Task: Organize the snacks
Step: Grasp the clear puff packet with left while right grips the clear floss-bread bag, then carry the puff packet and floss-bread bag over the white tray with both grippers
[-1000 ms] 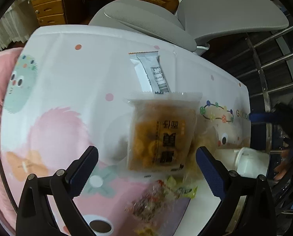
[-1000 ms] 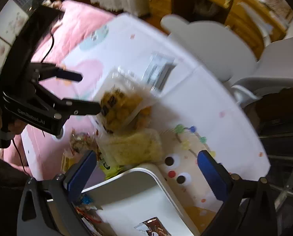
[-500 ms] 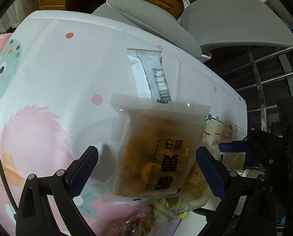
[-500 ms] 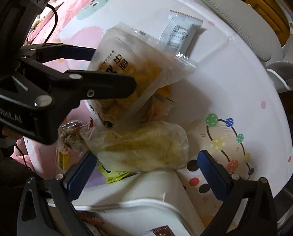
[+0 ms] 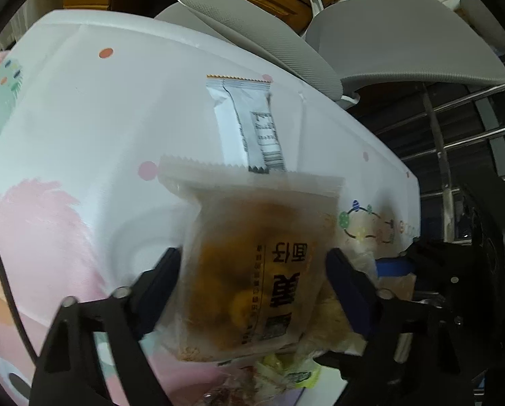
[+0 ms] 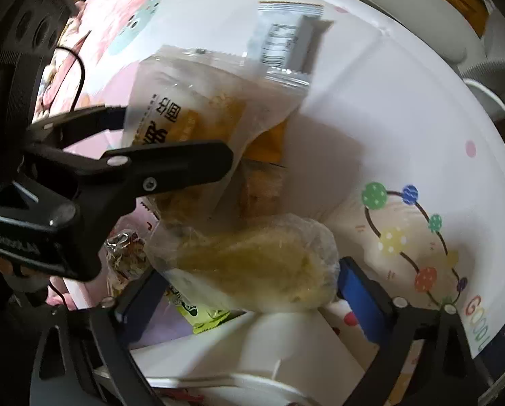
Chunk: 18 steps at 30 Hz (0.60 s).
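Observation:
A clear bag of orange-brown snacks (image 5: 252, 270) with black print lies tilted on a pile of snacks. My left gripper (image 5: 252, 270) points down over it with a finger on each side. Its jaws are closing, and the pads have just reached the bag's edges. From the right wrist view the same bag (image 6: 191, 108) sits between the left gripper's black fingers (image 6: 171, 165). My right gripper (image 6: 249, 294) straddles a clear bag of pale yellow snacks (image 6: 252, 264). Its jaws are closing slightly and remain wide, and the pads are clear of the bag.
A grey-white bar wrapper (image 5: 249, 128) lies beyond the pile on the cartoon-print tablecloth (image 5: 83, 118). A small green packet (image 6: 201, 311) and wrapped candies (image 6: 124, 253) lie under the bags. A white tray (image 6: 252, 355) is nearest the right gripper. A grey chair (image 5: 388, 34) stands behind the table.
Both grippers have come down onto the snack pile. The left jaws have narrowed around the orange bag. The right jaws now flank the pale yellow bag.

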Available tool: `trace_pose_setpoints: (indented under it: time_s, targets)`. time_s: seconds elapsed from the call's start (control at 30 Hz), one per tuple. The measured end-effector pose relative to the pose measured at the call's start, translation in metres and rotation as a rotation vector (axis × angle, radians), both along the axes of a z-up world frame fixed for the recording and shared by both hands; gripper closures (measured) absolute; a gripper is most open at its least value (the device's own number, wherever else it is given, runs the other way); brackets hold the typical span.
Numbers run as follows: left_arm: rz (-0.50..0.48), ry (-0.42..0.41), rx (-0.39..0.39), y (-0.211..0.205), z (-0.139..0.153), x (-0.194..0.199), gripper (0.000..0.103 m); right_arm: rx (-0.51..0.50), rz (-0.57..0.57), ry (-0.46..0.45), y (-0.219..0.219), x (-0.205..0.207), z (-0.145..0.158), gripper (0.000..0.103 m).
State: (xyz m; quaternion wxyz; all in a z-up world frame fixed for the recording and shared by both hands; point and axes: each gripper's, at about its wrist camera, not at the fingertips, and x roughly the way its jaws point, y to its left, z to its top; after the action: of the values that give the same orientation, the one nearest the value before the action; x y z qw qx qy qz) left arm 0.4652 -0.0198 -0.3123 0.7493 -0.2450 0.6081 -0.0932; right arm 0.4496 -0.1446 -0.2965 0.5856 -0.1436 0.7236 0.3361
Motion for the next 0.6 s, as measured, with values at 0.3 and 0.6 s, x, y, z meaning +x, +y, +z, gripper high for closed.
trace_pose_setpoints:
  time_s: [0.3,0.6]
  targets:
    - [0.014,-0.06,0.043,0.006,0.01,-0.006,0.041,-0.035,-0.056,-0.018,-0.012,0.012,0.008,0.019]
    - [0.043,-0.104,0.092,0.02,0.026,-0.017,0.052,-0.059,-0.08,-0.072,-0.015,0.002,0.029,0.02]
